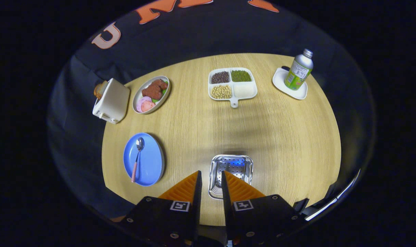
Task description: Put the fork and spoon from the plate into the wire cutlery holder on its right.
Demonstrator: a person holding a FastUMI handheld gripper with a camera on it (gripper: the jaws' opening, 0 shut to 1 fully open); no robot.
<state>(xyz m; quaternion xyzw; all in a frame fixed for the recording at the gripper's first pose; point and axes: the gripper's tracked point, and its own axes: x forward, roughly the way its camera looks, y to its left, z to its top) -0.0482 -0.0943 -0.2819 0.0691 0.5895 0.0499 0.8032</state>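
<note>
The gripper (211,176) sits low in the middle of the frame, its two fingers (187,187) nearly together with a narrow gap between them and nothing held — released, though barely parted. Just ahead of the fingertips, partly behind the right one, stands the holder (232,168), a shiny perforated metal box on the round wooden table (290,137); nothing can be made out inside it. At lower left lies the blue plate (149,161), well apart from the holder, with the spoon (138,157) on it — bowl toward the far side, striped handle toward the near rim. Farther back, from left to right: a white toaster (111,101) at the table's edge, an oval dish (151,94) of food, a divided tray (232,84) of beans, and a bottle (299,70) on a white coaster (280,82).
</note>
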